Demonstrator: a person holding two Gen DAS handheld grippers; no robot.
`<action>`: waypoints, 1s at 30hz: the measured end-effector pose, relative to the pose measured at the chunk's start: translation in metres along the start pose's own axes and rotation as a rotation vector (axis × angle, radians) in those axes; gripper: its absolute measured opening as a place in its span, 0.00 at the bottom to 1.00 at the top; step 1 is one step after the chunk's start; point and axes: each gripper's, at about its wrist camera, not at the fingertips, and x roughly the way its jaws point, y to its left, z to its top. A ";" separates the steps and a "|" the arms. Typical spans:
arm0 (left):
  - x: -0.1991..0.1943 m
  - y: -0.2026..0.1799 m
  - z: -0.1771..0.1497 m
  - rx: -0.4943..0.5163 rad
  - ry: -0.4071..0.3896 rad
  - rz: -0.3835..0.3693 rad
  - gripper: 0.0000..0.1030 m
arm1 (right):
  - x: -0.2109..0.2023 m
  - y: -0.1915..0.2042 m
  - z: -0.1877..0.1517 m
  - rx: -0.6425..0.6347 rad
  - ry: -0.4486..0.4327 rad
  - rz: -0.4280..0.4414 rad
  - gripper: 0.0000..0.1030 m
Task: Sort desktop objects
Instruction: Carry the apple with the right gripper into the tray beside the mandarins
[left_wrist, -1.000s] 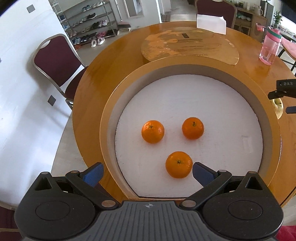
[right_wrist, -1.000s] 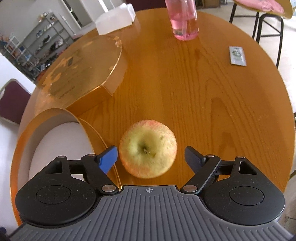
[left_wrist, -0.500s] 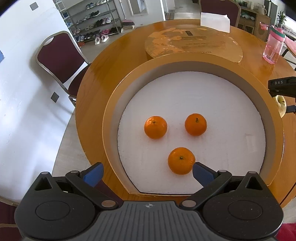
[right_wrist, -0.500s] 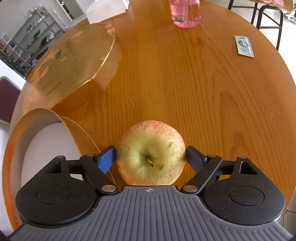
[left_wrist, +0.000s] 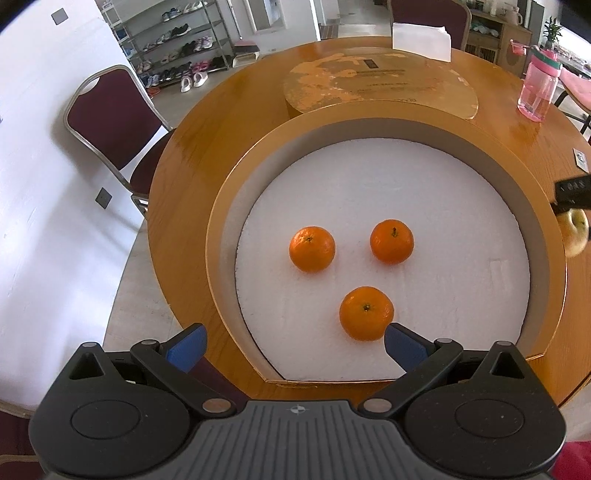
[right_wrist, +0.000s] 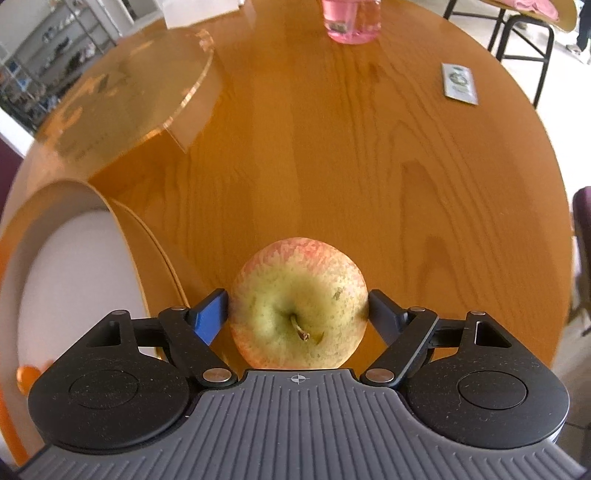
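Observation:
Three oranges lie on the white foam floor of a round gold box (left_wrist: 369, 125): one at the left (left_wrist: 312, 249), one at the right (left_wrist: 391, 242), one nearest me (left_wrist: 366, 313). My left gripper (left_wrist: 291, 341) hovers open over the box's near rim, its right finger just beside the nearest orange. On the wooden table right of the box is a yellow-green apple (right_wrist: 295, 295) with a red blush. My right gripper (right_wrist: 295, 310) is shut on it, a pad pressed against each side. The left wrist view catches the same apple (left_wrist: 574, 232) at its right edge.
The box's gold lid (left_wrist: 380, 85) lies flat behind it. Further back are a white folded paper (left_wrist: 421, 46) and a pink bottle (left_wrist: 537, 88). A small packet (right_wrist: 459, 83) lies at the table's right. A maroon chair (left_wrist: 110, 122) stands left of the table.
My right gripper moved forward around the apple and its fingers closed onto it. My left gripper drew back slightly from the oranges and stayed open.

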 end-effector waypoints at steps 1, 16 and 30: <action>0.000 0.001 0.000 0.000 0.000 -0.002 0.99 | -0.002 -0.004 -0.003 0.005 0.004 -0.001 0.80; 0.001 0.009 -0.001 0.026 -0.011 -0.034 0.99 | -0.003 -0.008 -0.025 -0.050 -0.097 -0.026 0.80; 0.011 0.036 0.004 -0.025 -0.027 -0.091 0.99 | -0.133 -0.004 -0.039 0.074 -0.279 0.183 0.80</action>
